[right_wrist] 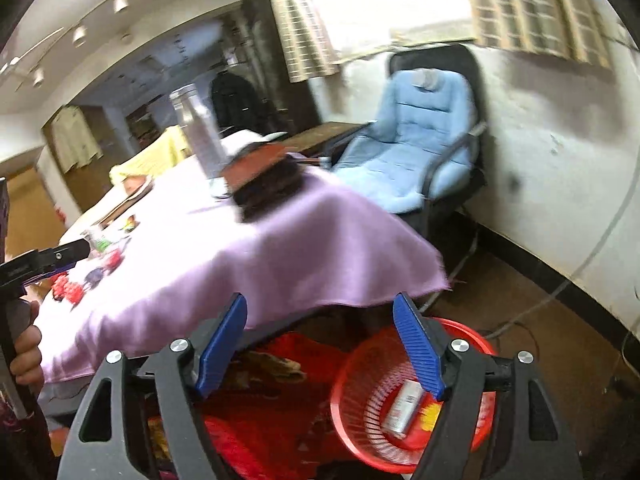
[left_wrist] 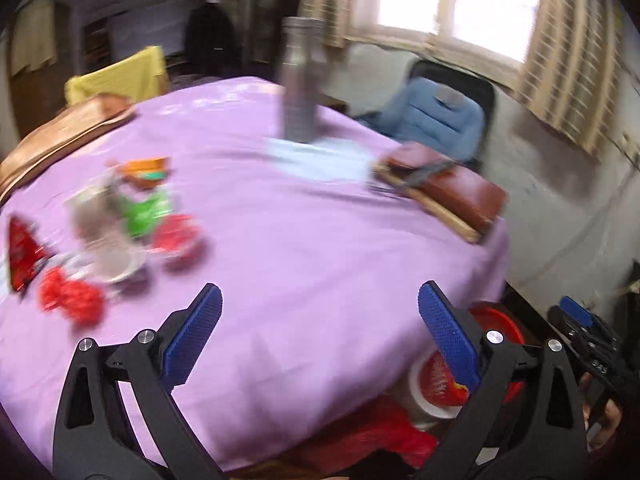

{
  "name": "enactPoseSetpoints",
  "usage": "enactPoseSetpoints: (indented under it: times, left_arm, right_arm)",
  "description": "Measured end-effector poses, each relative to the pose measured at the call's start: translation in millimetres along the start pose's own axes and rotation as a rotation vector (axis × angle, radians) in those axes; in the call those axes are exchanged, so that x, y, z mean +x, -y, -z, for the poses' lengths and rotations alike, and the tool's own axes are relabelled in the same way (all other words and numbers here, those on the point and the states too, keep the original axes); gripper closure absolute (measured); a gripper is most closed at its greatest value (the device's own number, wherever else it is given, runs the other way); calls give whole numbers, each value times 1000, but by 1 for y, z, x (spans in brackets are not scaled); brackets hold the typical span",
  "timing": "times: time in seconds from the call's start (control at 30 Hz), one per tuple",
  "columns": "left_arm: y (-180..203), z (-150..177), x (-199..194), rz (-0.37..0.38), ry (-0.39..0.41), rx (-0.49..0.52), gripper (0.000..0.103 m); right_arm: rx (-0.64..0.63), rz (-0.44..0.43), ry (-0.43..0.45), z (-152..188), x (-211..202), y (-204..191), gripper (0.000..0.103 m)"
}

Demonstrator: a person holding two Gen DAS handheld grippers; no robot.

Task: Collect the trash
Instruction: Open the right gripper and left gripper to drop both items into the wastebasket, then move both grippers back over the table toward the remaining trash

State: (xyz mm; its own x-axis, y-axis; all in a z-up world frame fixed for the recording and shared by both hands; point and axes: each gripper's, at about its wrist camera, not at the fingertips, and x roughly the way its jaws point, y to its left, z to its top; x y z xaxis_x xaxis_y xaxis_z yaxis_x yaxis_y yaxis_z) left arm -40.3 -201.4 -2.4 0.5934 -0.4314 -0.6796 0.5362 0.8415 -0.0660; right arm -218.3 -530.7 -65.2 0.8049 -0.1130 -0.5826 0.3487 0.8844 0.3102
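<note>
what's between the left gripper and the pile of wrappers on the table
Only bare purple tablecloth separates the open left gripper from the wrapper pile, as the left wrist view shows.

bare purple cloth (left_wrist: 304,264) between wrappers (left_wrist: 132,216) and books (left_wrist: 444,192)

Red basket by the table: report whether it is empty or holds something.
Not empty. The red basket holds a small pale carton and a yellow scrap.

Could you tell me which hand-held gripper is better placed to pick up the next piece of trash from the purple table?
Left, probably. The left hand-held gripper is open over the purple tablecloth, near the crumpled red wrappers. The right hand-held gripper, also open, hangs over the red mesh basket.
</note>
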Motion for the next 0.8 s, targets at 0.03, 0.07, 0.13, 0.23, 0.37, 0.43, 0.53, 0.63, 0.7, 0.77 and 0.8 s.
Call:
enactPoseSetpoints:
  times: [0.03,0.07,0.13,0.23,0.37,0.43,0.53,0.63,0.7,0.77,0.8]
  left_arm:
    - [-11,2,-4,-13,6,-20,7]
    - [-31,4,-10,-31,15,-57,7]
    - [-57,10,-18,-56,25,-104,7]
    - [-107,17,-28,-121,37,-190,7]
    - [-162,25,-29,-207,16,-286,7]
    - [-183,31,-26,-229,-5,-327,7]
    - [-212,34,-15,-245,-50,-379,7]
    - [-226,30,-5,-253,-84,-381,7]
    - [-230,24,4,-254,-109,-372,7]
    - [-233,20,11,-259,-131,-361,7]
    - [-237,20,14,-268,-146,-349,7]
  right_arm:
    - [-18,-18,-5,-3,2,-13,25]
    - [-31,-29,-9,-4,4,-21,24]
    - [-75,-63,-22,-7,10,-50,24]
    - [-139,-100,-39,-9,18,-88,22]
    - [-216,-155,-70,-12,32,-138,22]
    - [-262,-183,-84,-14,39,-164,21]
    - [-309,-218,-103,-16,50,-192,21]
    - [-342,-245,-119,-18,58,-213,21]
    - [-358,-256,-123,-20,63,-223,21]
    - [-367,-268,-130,-22,67,-233,21]
    - [-369,-271,-133,-22,69,-236,21]
